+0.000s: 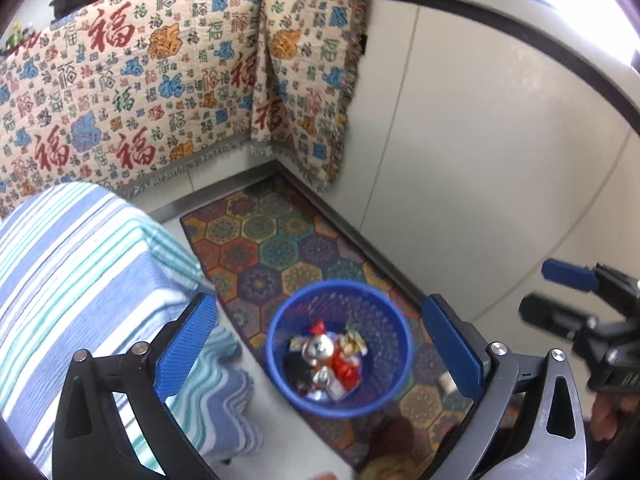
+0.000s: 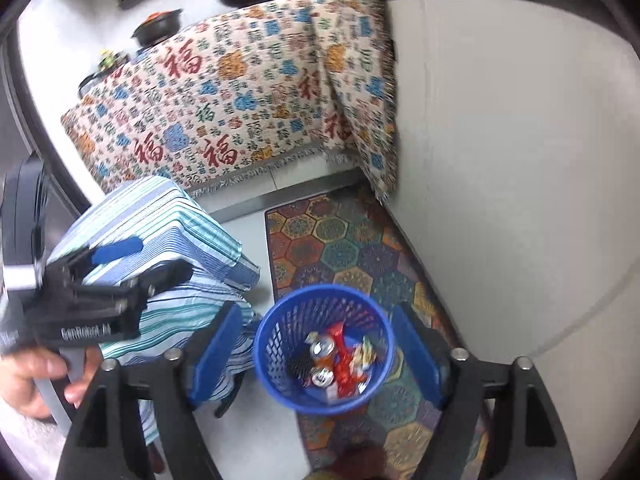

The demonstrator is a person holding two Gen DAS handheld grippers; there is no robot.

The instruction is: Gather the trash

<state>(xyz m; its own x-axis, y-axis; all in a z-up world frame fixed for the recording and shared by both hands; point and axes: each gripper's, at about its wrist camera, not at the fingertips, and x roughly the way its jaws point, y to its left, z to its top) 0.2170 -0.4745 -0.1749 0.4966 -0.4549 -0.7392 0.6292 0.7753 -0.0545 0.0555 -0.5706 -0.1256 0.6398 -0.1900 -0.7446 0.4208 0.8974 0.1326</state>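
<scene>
A blue mesh waste basket stands on the patterned rug and also shows in the right wrist view. Inside lie crushed drink cans and red and yellow wrappers. My left gripper is open and empty, held high above the basket. My right gripper is open and empty, also above the basket. The right gripper's body shows at the right edge of the left wrist view. The left gripper's body shows at the left of the right wrist view.
A small table under a blue striped cloth stands left of the basket. A counter draped in a patterned cloth carries pots behind. A white wall closes the right side. The hexagon rug covers the floor.
</scene>
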